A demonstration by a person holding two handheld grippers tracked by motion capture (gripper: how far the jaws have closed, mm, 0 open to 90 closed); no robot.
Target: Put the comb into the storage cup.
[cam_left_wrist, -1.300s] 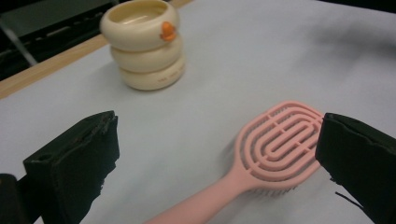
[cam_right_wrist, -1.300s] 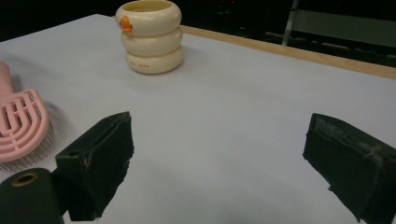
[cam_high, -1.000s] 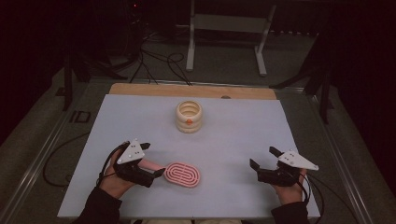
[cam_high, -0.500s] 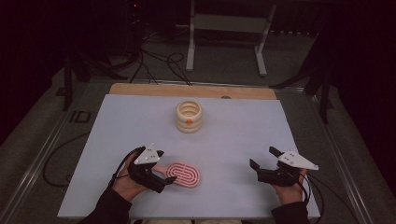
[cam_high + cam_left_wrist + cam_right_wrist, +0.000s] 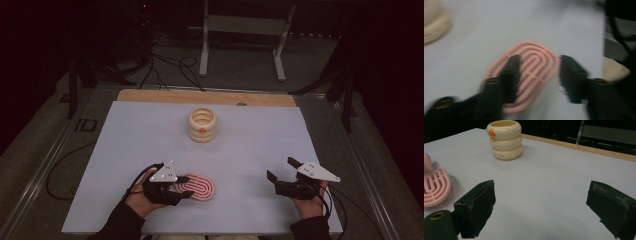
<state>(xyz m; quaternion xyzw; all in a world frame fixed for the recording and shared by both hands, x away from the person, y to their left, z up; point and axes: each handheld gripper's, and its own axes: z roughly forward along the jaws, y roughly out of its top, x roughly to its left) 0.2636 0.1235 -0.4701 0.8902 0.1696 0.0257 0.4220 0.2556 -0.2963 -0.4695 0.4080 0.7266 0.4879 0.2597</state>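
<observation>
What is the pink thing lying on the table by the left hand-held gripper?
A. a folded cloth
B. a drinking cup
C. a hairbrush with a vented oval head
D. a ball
C: the pink hairbrush lies flat, its oval head cut into curved slots, with bristles showing beneath it in the right gripper view; the left hand-held gripper has just been closing with the brush head between its jaws.

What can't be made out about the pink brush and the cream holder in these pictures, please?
- Pink brush: handle hidden under the left tool in the high view; cut off at the frame edge in the right gripper view.
- Grip: left gripper view blurred, so contact between the pads and the brush is unclear.
- Cream holder: its lettering is too small in the right gripper view.
</observation>
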